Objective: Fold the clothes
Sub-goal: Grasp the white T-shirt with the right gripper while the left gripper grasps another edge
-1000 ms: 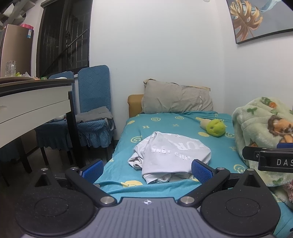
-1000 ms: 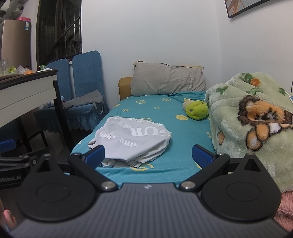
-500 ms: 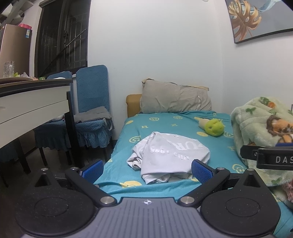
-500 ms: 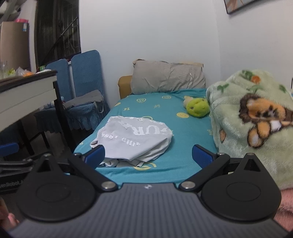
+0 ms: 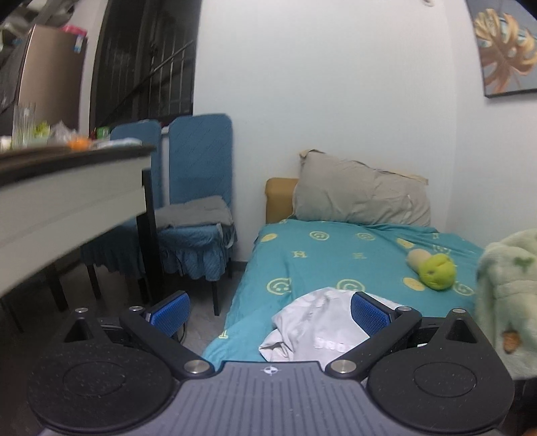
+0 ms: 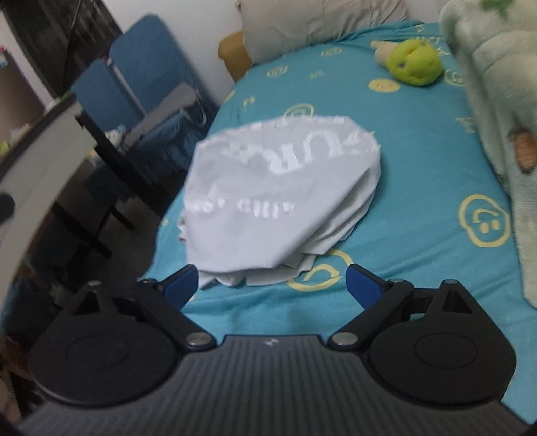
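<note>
Bare teal sheet [image 6: 419, 187] lay open right of the crumpled white garment [image 6: 282, 194]. A fleecy blanket [image 6: 496, 100] walled the right side (plush toy [image 6: 413, 65] farther back), while a table [image 5: 67, 198] and chairs [image 5: 198, 187] crowded the left.

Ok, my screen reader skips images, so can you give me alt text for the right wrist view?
A crumpled white T-shirt with white lettering lies on a teal smiley-print bedsheet, just beyond the open right gripper. A green plush toy sits farther up the bed, near a beige pillow.

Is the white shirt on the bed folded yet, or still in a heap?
Still a heap. The white shirt lies bunched on the teal bed sheet, layers spilling unevenly at its near edge, print creased. Neither open gripper touches it.
</note>
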The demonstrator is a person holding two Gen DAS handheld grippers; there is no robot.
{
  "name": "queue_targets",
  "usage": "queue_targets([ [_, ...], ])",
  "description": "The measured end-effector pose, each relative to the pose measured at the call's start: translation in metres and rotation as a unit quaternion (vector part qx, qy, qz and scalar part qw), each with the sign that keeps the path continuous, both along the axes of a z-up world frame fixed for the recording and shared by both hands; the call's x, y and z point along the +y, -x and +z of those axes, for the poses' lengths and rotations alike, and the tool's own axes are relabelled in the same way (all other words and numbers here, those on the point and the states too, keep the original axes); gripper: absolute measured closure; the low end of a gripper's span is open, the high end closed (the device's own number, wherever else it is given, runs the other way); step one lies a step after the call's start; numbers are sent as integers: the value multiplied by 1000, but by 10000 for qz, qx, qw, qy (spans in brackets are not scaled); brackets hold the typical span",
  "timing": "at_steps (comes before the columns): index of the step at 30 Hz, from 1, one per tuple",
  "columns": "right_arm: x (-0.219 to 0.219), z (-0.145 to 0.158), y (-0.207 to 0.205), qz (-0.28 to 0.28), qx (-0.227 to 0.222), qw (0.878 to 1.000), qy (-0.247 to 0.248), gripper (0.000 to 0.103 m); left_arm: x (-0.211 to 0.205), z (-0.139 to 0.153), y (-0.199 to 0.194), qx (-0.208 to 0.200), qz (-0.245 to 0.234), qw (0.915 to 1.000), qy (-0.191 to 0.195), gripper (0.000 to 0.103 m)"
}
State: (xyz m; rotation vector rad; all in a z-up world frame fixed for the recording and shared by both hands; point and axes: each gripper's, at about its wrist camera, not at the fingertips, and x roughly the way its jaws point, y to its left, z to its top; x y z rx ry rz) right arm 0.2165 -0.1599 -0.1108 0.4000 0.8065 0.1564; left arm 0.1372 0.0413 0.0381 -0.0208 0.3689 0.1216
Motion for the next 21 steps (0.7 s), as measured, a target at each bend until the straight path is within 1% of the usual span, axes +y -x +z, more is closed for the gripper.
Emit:
queue_targets([
  [3,11,-27,-14,287,62,9991,301,23,14,-34,-21,250,-42,9997,53,0],
  [5,20,-40,-22,385,16,9976,578,24,18,-55,-36,531,-91,9985,4,0],
  [7,27,-51,-32,440,-89,9955,833,29,19,-73,-50,750,-204,9970,-22,0],
  [8,29,-53,-36,457,-184,9947,906,37,18,-82,-56,819,-284,9962,-60,0],
  [9,30,-55,-39,473,-280,9937,978,51,15,-90,-61,889,-376,9952,-131,0],
  [10,26,-52,-41,397,-408,9944,895,60,12,-98,-65,960,-482,9940,-211,0],
  [11,21,-48,-42,317,-536,9948,807,74,7,-105,-69,1000,-635,9925,-292,0],
  [13,12,-41,-45,158,-793,9947,631,82,-4,-120,-72,1000,-1042,9884,-475,0],
  [14,5,-35,-45,38,-925,9948,423,88,-12,-128,-73,980,-1250,9853,-629,0],
  [17,-11,-16,-43,-211,-1255,9918,77,91,-38,-150,-74,974,-1717,9720,-1276,1],
  [19,-21,-11,-45,-316,-1355,9902,-117,93,-55,-165,-76,935,-1915,9611,-1756,3],
  [20,-26,-8,-46,-368,-1403,9892,-215,93,-62,-171,-80,907,-1944,9568,-1963,5],
  [21,-31,-5,-47,-420,-1452,9880,-312,93,-65,-176,-85,887,-1903,9567,-2018,7],
])
